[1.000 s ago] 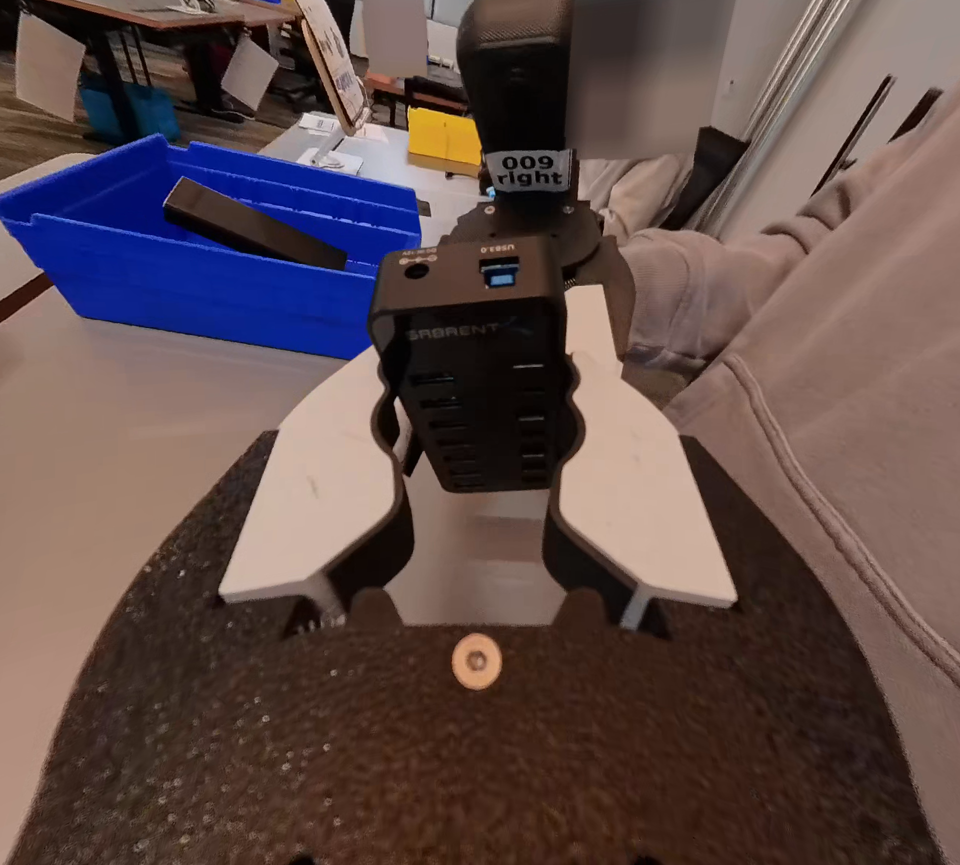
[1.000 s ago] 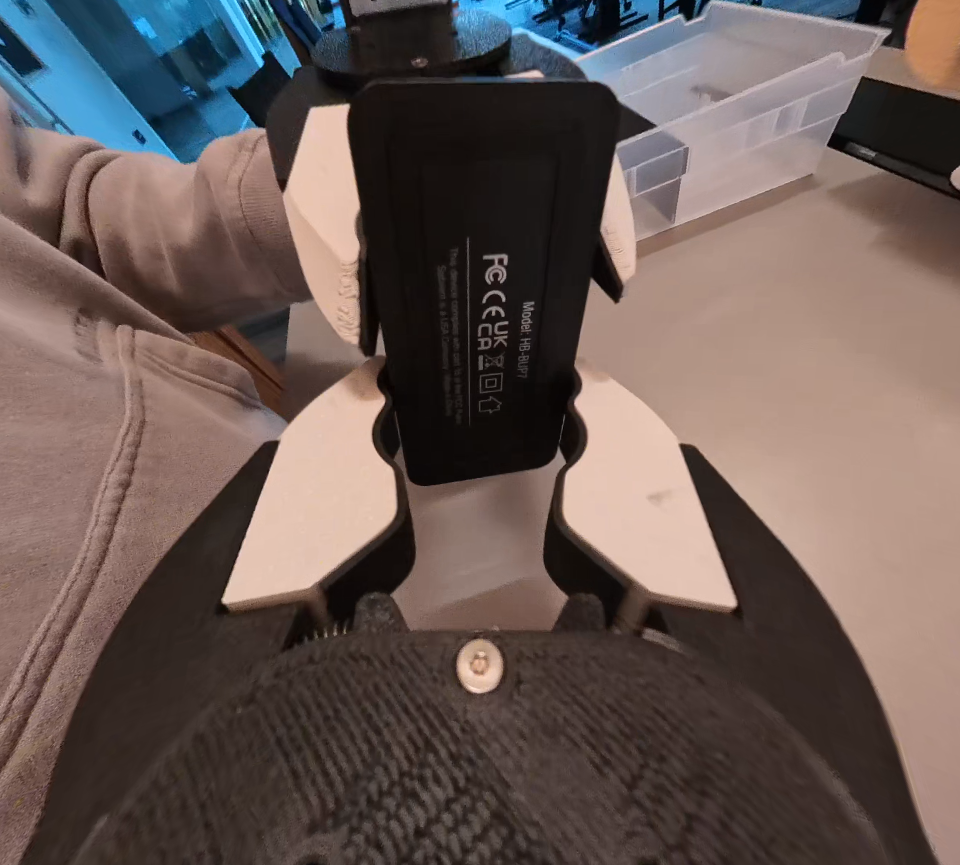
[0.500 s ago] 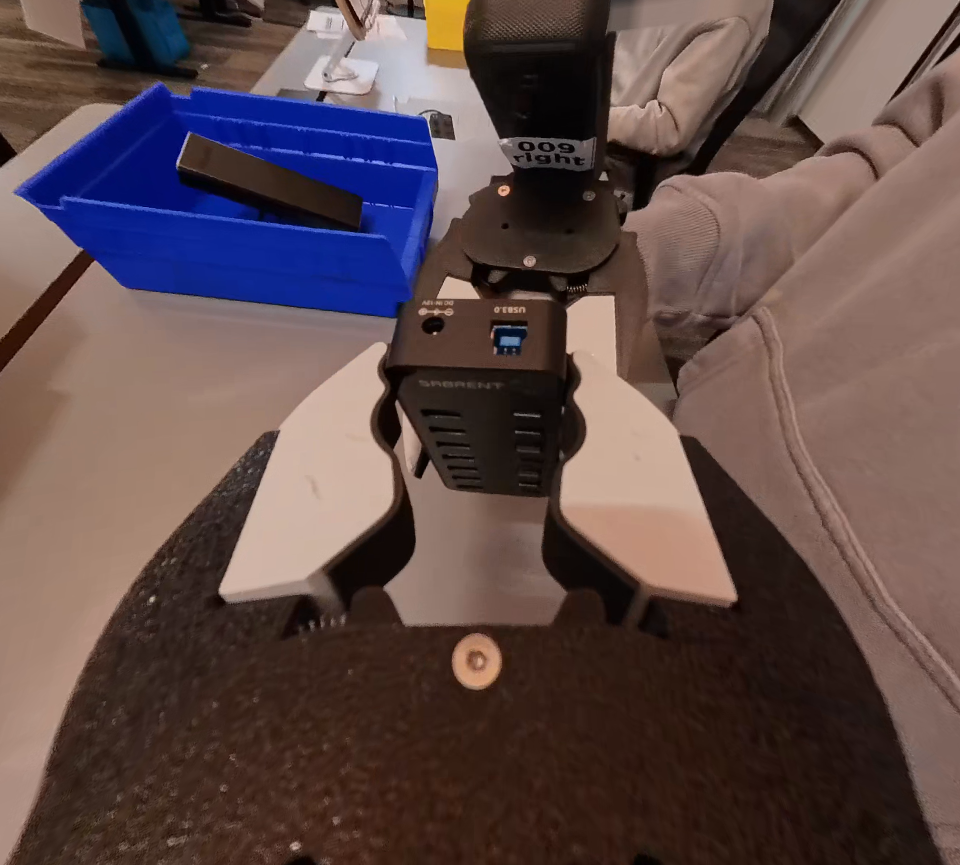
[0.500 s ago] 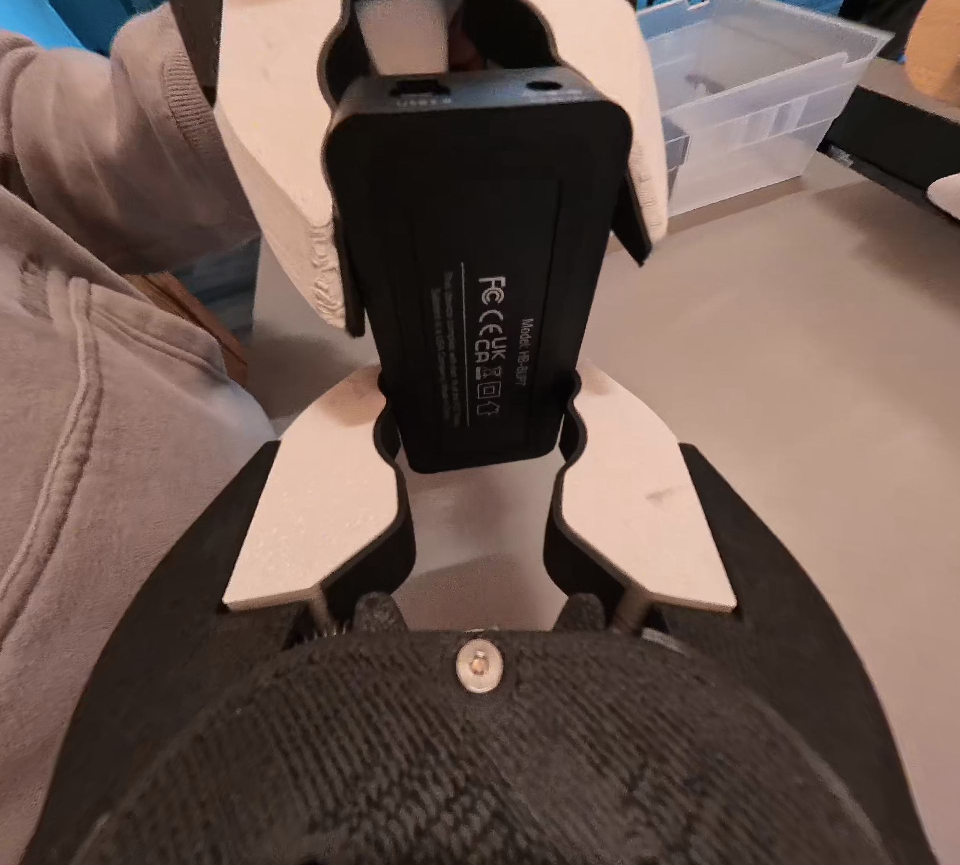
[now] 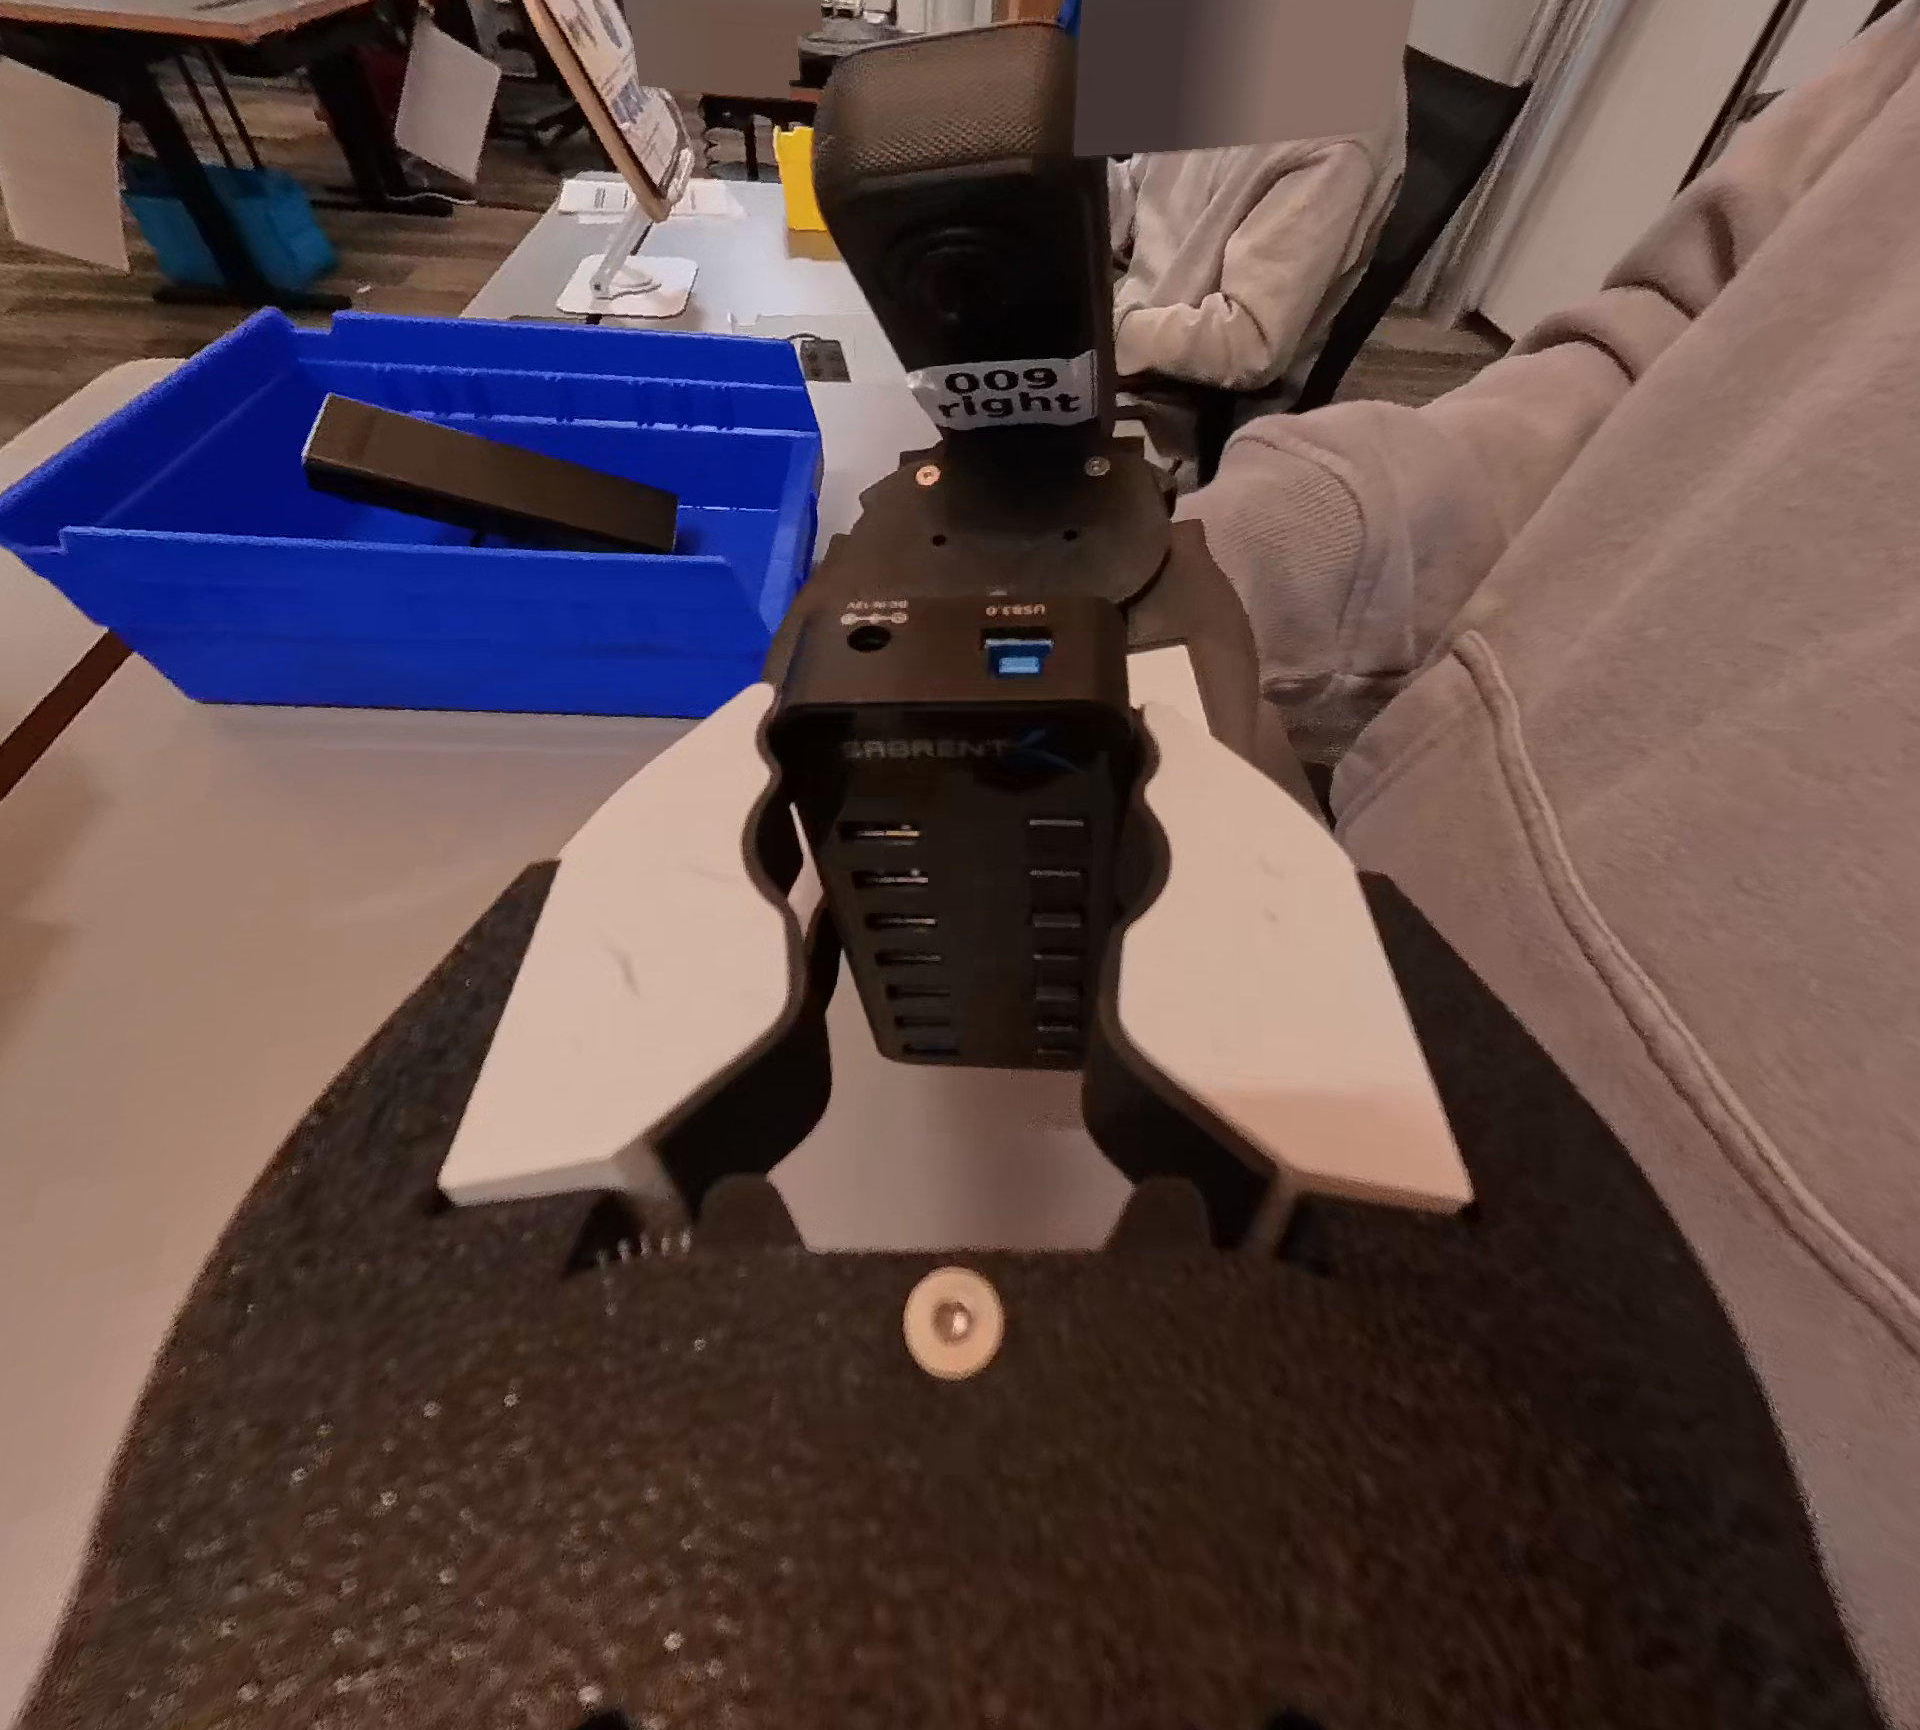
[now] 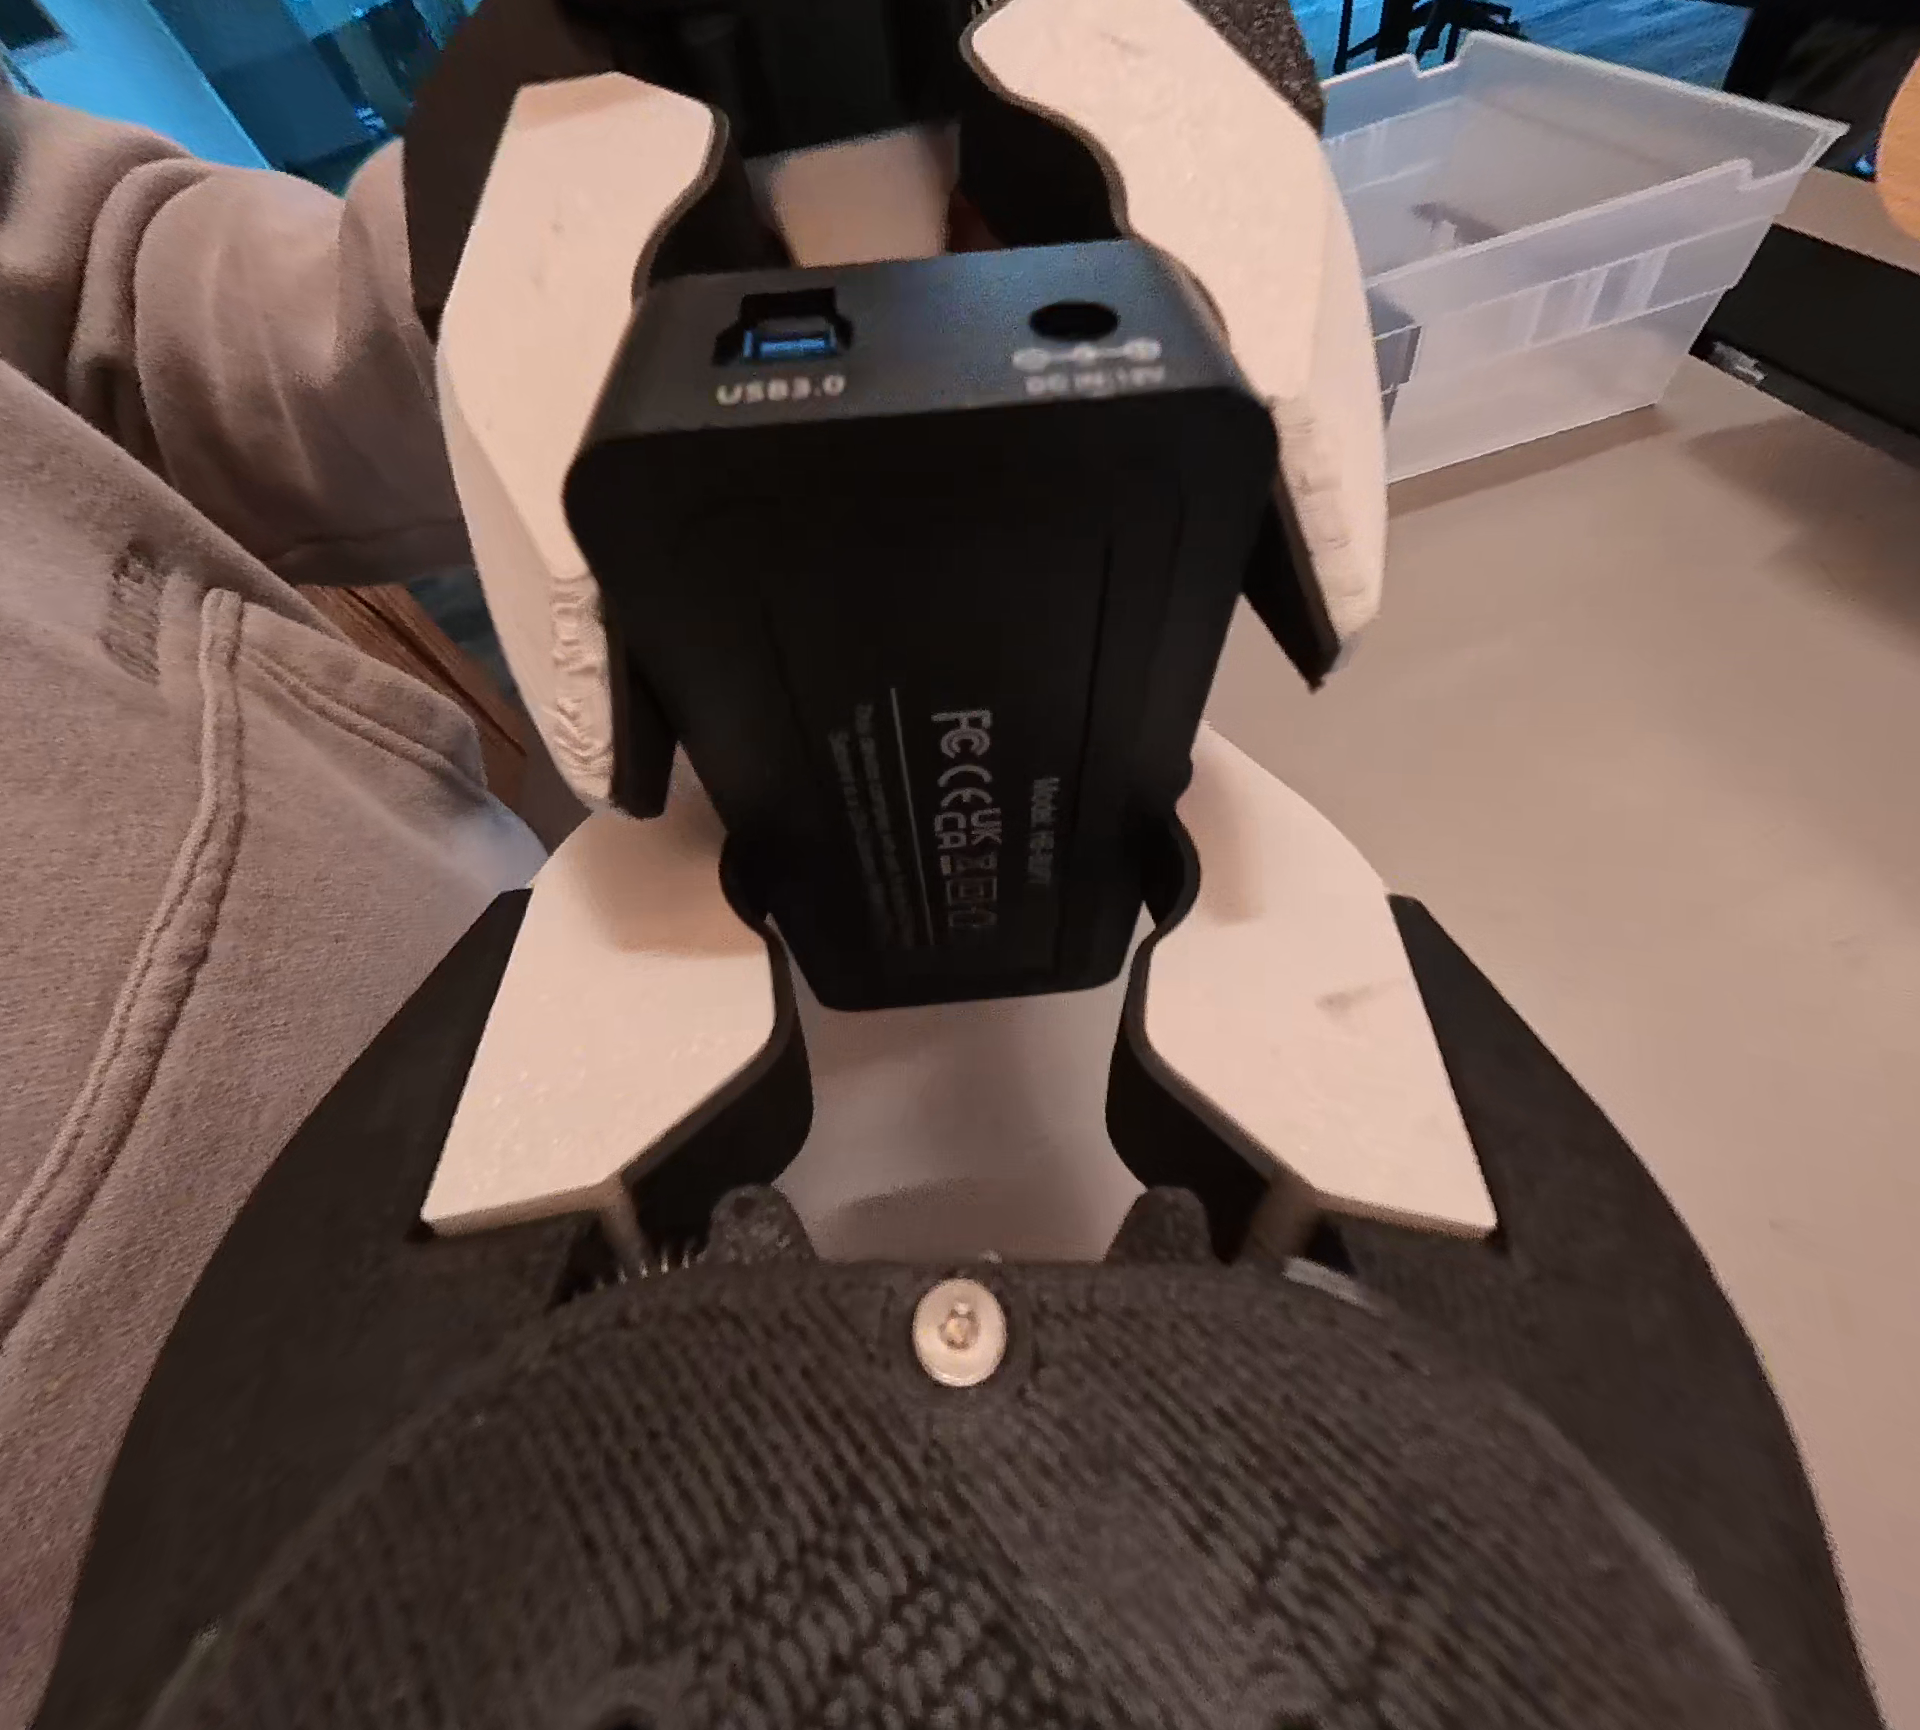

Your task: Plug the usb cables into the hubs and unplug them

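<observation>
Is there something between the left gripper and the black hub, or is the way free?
Nothing visible stands between them. The black USB hub already sits between the fingers of the left gripper, and the right gripper clamps it from the opposite side. No cable is seen plugged in its ports.

My left wrist camera sits just behind my left gripper (image 5: pixel 956 859) and looks forward along its fingers, slightly downward over the table (image 5: pixel 260 901), toward a blue bin (image 5: pixel 416 631) and the room behind. My right wrist camera does the same behind my right gripper (image 6: pixel 961 891), facing the opposite way, toward a clear bin (image 6: pixel 1558 246). Both sit very close to the black hub (image 5: pixel 961 849) (ports to one lens, underside to the other), and each view shows the other gripper just beyond it.
</observation>
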### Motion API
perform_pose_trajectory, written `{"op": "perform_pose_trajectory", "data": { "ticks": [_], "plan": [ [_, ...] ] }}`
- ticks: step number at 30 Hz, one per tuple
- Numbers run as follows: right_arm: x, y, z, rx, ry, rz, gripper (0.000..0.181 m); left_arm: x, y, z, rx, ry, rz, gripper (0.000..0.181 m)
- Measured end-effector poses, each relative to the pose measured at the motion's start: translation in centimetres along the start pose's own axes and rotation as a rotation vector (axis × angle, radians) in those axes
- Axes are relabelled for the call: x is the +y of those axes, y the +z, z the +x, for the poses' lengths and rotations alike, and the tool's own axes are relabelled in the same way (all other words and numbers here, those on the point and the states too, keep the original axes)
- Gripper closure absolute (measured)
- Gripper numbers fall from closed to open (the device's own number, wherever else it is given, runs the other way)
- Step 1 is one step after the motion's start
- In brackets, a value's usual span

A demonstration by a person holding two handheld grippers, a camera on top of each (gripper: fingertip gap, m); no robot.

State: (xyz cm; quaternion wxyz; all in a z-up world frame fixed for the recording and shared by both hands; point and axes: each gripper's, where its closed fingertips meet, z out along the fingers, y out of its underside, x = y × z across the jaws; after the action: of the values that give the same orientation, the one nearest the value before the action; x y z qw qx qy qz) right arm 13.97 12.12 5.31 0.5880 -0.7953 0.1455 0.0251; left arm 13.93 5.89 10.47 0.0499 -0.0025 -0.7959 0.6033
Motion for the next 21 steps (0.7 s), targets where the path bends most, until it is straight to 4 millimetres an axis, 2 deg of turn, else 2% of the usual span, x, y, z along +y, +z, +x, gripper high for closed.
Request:
{"op": "perform_pose_trajectory", "data": {
  "ticks": [3,7,9,13,16,17,19,21],
  "plan": [
    [0.4,0.3,0.0,-0.003,-0.019,-0.021,0.11,0.3,0.2,0.1,0.037,-0.008,0.005,0.123],
    [0.4,0.0,0.4,0.016,-0.003,0.02,0.11,0.7,0.1,-0.1,0.016,-0.065,-0.074,0.123],
    [0.5,-0.5,1.2,0.08,-0.043,-0.007,0.11,0.7,-0.1,-0.3,-0.035,-0.035,-0.119,0.106],
    [1.0,-0.9,2.1,0.133,-0.061,-0.058,0.11,1.1,-0.3,-0.9,-0.152,0.084,-0.255,0.104],
    [1.5,-0.9,2.6,0.18,-0.093,-0.101,0.11,0.4,-0.3,-1.1,-0.196,0.12,-0.27,0.111],
    [1.7,-0.8,2.6,0.18,-0.098,-0.113,0.11,0.2,-0.4,-1.3,-0.215,0.12,-0.276,0.121],
    [2.1,-0.7,2.7,0.192,-0.117,-0.139,0.11,0.8,-0.6,-1.1,-0.185,0.125,-0.338,0.123],
    [2.2,-0.6,2.6,0.196,-0.114,-0.135,0.11,0.7,-0.6,-1.1,-0.159,0.124,-0.32,0.123]
  ]
}}
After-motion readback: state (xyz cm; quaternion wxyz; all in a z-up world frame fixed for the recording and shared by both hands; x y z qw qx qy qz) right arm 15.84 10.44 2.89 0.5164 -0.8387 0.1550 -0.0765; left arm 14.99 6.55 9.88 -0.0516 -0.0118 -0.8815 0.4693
